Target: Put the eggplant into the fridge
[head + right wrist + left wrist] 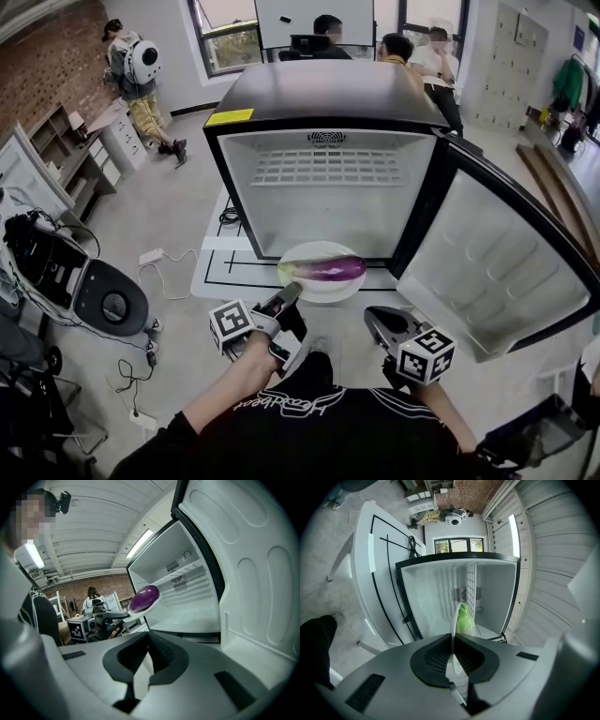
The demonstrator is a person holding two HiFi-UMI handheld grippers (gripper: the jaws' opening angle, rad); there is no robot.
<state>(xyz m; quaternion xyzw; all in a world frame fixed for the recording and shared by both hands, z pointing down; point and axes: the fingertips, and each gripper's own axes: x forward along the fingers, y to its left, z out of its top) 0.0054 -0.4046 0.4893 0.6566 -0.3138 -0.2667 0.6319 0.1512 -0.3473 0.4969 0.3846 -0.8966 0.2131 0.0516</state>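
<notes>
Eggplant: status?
Left gripper shut on plate rim, eggplant on plate, at fridge mouth. Right gripper shut, empty. Door open, nothing in the way.

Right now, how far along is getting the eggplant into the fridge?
Done: the fridge door stands open. In hand: the left gripper is clamped on the rim of a white plate carrying the eggplant, held just in front of the opening of the fridge. The right gripper is empty. Left: carry the plate inside, set it down, let go.
</notes>
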